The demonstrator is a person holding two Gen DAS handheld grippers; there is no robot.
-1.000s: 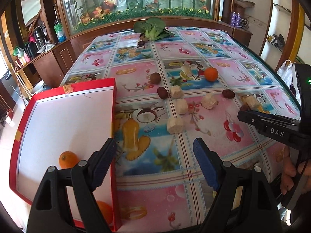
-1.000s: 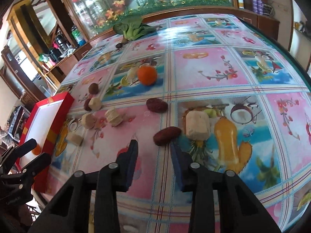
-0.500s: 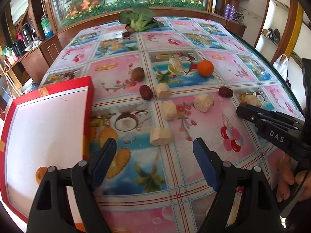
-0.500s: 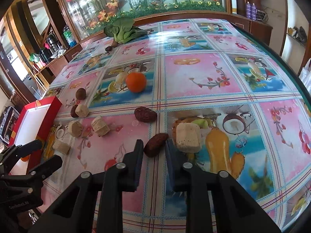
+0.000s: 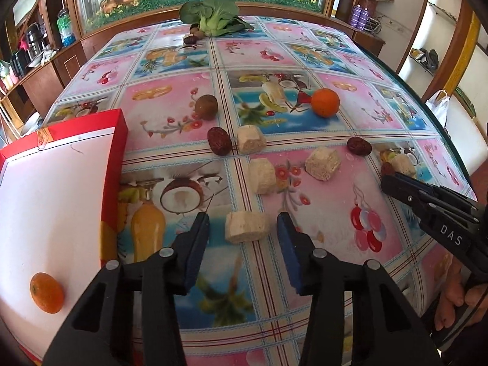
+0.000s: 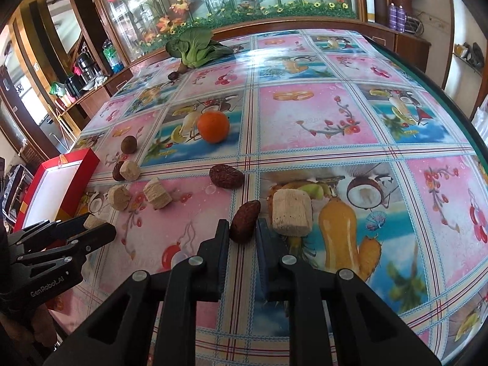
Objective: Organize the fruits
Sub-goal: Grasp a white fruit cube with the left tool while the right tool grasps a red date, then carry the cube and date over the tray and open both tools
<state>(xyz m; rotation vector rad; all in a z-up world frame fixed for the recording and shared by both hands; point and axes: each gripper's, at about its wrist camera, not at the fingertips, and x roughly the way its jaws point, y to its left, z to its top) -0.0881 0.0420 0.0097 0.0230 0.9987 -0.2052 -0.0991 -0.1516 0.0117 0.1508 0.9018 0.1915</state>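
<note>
Right wrist view: right gripper [image 6: 242, 233] jaws sit apart around 1 wrinkly dark red date [image 6: 244, 220], its long side pointing away, tilted right. Left gripper [image 5: 243, 228] jaws gape wide around 1 pale cut chunk [image 5: 247, 226].

Left tongs [image 5: 243, 228] gape around a pale chunk [image 5: 247, 227] on the tablecloth [image 5: 170, 116].

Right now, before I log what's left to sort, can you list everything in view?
Oranges: two, orange; one mid-table, one in the box.
Dates: four, dark red; three mid-table, one by the greens.
Kiwi-like fruit: one, brown; left of the table orange.
Beige chunks: five, tan; scattered mid-table.
Bok choy: one, green; far edge.
Box: one, red, white inside; table's left.
Tablecloth: one, fruit print; covers table.
Left gripper: black, open, flanking the nearest chunk.
Right gripper: black, jaws narrow around a date; grip unclear.
Hand: one, under the right gripper.
</note>
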